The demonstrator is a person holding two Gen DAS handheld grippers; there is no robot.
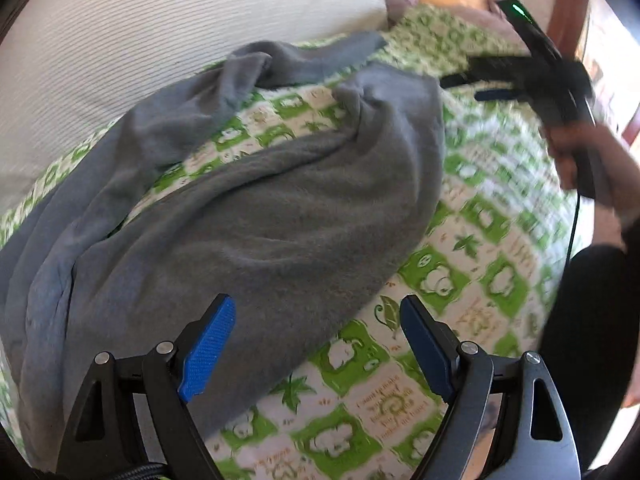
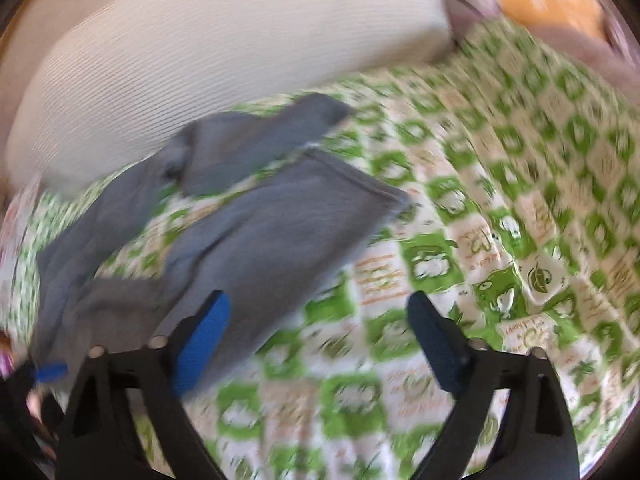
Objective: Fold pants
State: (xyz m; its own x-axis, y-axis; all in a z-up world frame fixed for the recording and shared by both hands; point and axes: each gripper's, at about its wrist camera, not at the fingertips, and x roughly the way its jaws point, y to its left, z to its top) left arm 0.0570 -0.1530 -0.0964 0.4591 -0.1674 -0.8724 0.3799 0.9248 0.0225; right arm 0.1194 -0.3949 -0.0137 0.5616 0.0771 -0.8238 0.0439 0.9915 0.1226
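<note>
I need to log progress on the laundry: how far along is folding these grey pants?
Done: nothing folded; the grey pants lie rumpled on the green patterned bedspread, legs apart. In hand: nothing; the left gripper and right gripper are both open and empty above the fabric. Left: flattening and every fold.

L gripper (image 1: 318, 312) pointed steeply down, fingers (image 1: 208, 348) spread wide, nothing between the pads. R gripper (image 2: 320, 312) also angled down, fingers (image 2: 202, 340) apart w/ empty gap; blurred. The hand (image 1: 580, 160) on R gripper's handle sat beyond L fingers' tips, to their right.
</note>
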